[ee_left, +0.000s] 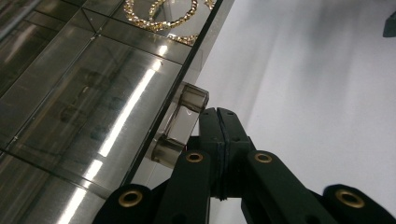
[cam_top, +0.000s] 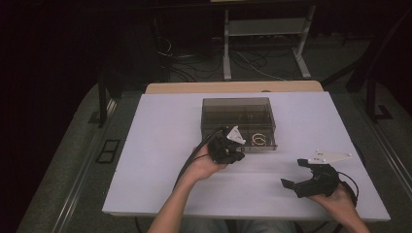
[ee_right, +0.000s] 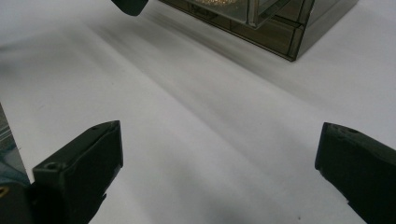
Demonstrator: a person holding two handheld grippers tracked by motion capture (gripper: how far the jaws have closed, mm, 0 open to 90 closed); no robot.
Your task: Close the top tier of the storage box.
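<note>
White table (cam_top: 160, 160) w/ a smoky see-thru organizer box (cam_top: 238, 116) sitting mid-table toward the far edge, gold chain (cam_top: 259, 140) in its front-right compartment. Left gripper (cam_top: 239, 154) is at the box's front edge, jaws pressed fully together w/ nothing between them, tips right beside the little clear handle (ee_left: 183, 123) on the front, looks like touching but can't say for sure. Right gripper (cam_top: 293, 172) sits well apart near the front-right of the table, jaws spread wide, empty, just over bare tabletop.
</note>
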